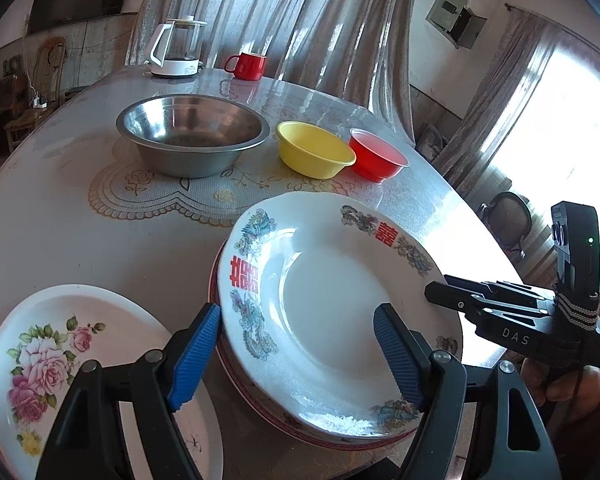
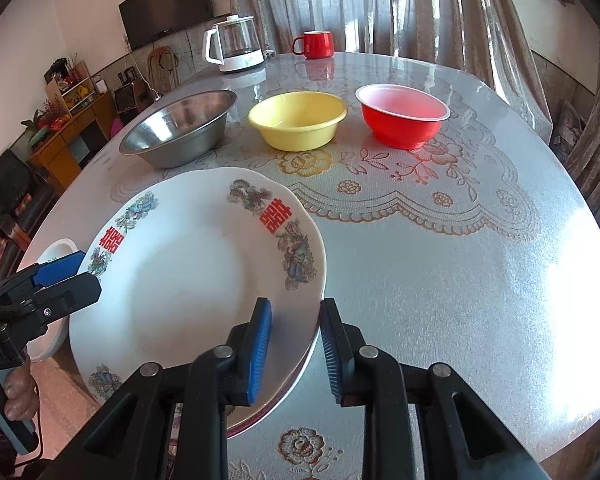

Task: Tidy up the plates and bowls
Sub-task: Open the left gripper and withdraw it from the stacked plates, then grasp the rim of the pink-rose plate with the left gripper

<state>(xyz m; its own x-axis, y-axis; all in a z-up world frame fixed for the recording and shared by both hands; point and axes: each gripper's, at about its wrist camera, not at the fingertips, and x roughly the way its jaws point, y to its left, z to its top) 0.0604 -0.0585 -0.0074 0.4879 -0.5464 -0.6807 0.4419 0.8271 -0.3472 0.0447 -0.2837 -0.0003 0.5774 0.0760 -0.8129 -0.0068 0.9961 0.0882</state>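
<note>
I am holding my right gripper (image 2: 296,350) over the near right edge of the white ceramic plate with red double-happiness characters and dragon prints (image 2: 196,280), one blue pad above the plate's inner slope and the other outside its rim. The jaws are narrowed around that rim with a gap showing on each side, so I judge they are not pinching it yet; straddling the edge is how I am getting a hold on a thin, slippery dish. My left gripper (image 1: 298,356) is hovering at the opposite side of the same plate, jaws spread wide, one pad at the outer left edge and one over the well, pressing nothing; I think it is there to steady the dish.

The plate is sitting on another plate with a red-trimmed rim (image 1: 260,408), so a stack is forming at the near edge of the tabletop (image 2: 440,280). Just left of it, a white plate with pink rose prints (image 1: 60,344) is lying by itself, probably next for the pile. Farther back, the wide stainless steel bowl (image 1: 192,136), the yellow plastic bowl (image 1: 314,152) and the red plastic bowl (image 1: 376,156) are standing in a row, not yet nested. A white-and-glass electric kettle (image 1: 176,48) and a red mug (image 1: 248,66) are standing at the far edge.
</note>
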